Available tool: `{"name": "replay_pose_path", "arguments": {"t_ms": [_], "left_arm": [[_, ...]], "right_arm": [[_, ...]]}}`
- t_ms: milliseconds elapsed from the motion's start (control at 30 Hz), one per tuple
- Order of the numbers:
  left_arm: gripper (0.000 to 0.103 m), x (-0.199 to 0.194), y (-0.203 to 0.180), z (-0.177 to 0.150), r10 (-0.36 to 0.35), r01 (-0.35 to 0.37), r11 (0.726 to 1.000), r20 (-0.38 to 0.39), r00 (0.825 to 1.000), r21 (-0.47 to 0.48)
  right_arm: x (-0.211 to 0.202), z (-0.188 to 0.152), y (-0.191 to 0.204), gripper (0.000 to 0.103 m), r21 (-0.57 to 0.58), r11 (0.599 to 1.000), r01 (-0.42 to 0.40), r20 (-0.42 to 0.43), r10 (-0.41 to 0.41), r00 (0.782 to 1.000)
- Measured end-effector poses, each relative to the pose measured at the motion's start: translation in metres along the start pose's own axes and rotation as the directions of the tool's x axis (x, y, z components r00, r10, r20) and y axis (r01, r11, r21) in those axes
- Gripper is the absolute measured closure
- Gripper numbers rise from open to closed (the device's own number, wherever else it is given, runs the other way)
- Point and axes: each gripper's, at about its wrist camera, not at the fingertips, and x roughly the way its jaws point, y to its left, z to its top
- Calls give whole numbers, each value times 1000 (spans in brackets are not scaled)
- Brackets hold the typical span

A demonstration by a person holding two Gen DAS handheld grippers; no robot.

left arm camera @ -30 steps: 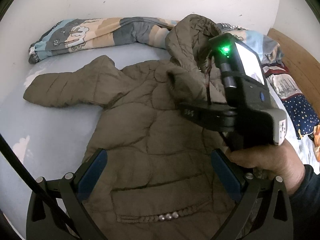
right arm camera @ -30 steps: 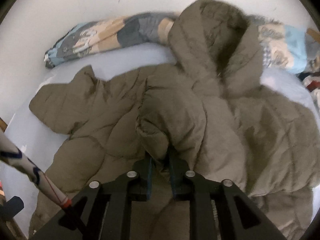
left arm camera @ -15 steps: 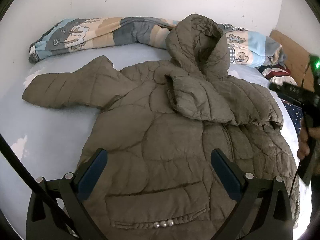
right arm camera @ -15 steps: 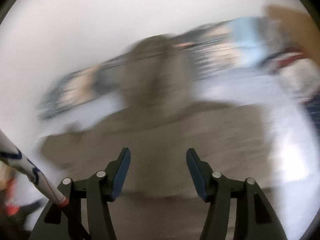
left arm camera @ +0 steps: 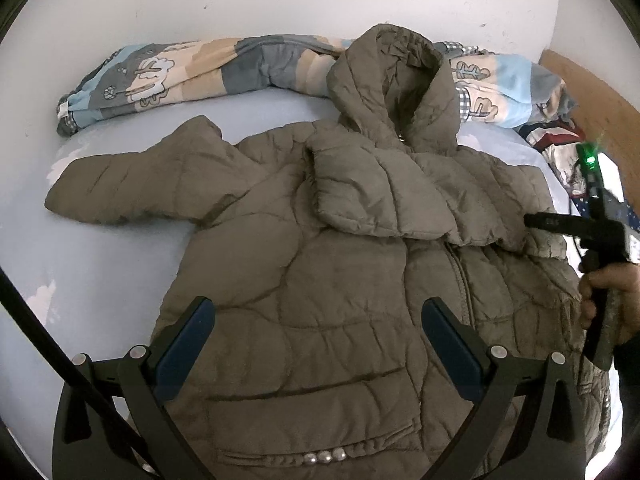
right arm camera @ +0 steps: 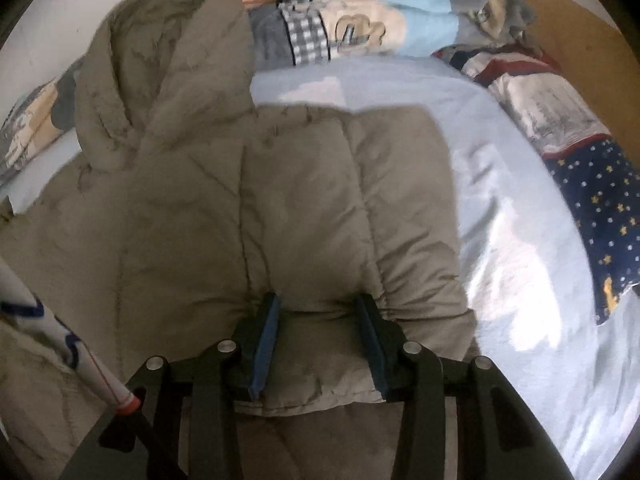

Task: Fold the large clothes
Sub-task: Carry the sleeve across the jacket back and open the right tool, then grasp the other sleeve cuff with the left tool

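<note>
An olive puffer jacket lies front up on the pale blue bed sheet, hood toward the wall. Its left sleeve stretches out flat; the right sleeve is folded across the chest. My left gripper hovers open over the lower front, nothing between its pads. My right gripper is at the jacket's right shoulder edge, and its jaws are closing on a puffy ridge of fabric that puckers against both pads. In the left wrist view the right gripper shows at the far right, held by a hand.
A rolled patterned quilt lies along the white wall behind the hood. A star-print blanket is piled at the right, by a wooden headboard. Bare sheet lies right of the jacket.
The right gripper let go of the sleeve cuff laid on the chest, swung right to the jacket's shoulder edge, and its jaws came in around the fabric there. The left gripper stayed put.
</note>
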Motion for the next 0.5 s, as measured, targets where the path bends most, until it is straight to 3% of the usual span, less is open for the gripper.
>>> {"name": "replay_pose_path", "arguments": {"t_ms": [133,200,333,500], "left_arm": [[0,-4,2,-1,-5,5,1000,1,1000,-9],[0,-8,4,-1,-10,10,1000,8,1000,-11],[0,-15,7,-2,-2,2,1000,25,1000,-5],[0,-21,20,0,0,1,1000,32,999,-28]], "right_arm": [[-35,-7,19,58,-59,997,-44,66,47,997],[-36,-13,32,58,-93,993,-78,37,82,996],[-12,-26,50,57,-122,990,-73,-72,64,995],[-66,-35,56,57,-107,987,-123,-17,122,992]]}}
